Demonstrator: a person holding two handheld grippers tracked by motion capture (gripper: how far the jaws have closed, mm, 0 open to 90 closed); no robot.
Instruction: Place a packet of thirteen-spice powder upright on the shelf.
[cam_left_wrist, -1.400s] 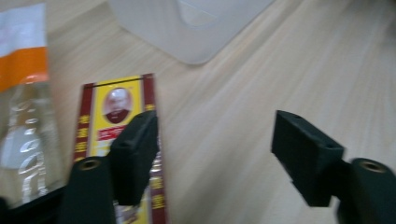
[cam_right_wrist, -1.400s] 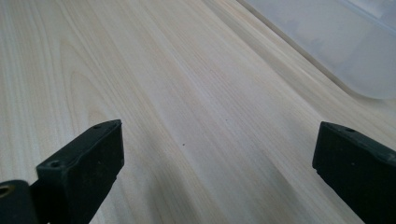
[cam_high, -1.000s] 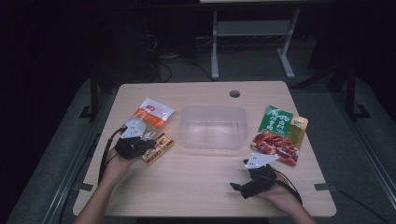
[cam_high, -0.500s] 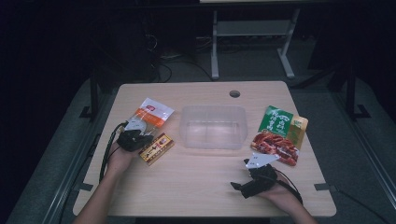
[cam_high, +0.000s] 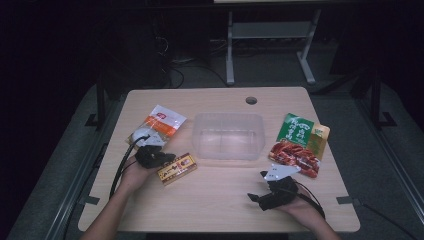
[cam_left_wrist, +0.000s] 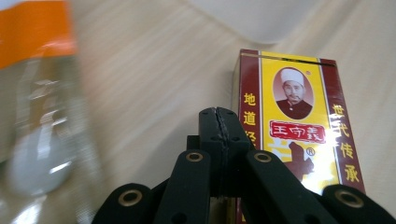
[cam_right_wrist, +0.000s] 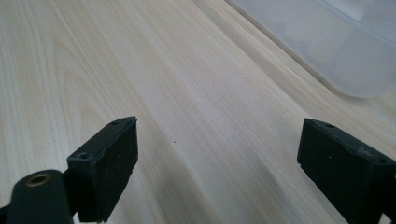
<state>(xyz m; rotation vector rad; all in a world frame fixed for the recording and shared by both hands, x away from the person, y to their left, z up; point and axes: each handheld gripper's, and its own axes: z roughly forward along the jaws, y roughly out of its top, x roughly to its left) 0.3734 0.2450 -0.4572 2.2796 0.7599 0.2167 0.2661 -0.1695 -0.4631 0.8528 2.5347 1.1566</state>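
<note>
Left tongs (cam_high: 167, 159) pressed fully together, gripping nothing, tip just beside the red-and-yellow box (cam_high: 177, 168), which lies flat on the tabletop (cam_high: 220, 200) left of the clear tub (cam_high: 228, 135). Right tongs (cam_high: 256, 198) gape wide, empty, over bare wood near the front edge.

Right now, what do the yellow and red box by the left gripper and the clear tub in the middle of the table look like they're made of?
The yellow and red box looks like printed cardboard with a glossy coat: sharp folded edges, light glare on the print. The clear tub looks like thin translucent plastic, slightly frosted: the wood shows through its walls, and its corners are rounded.
</note>
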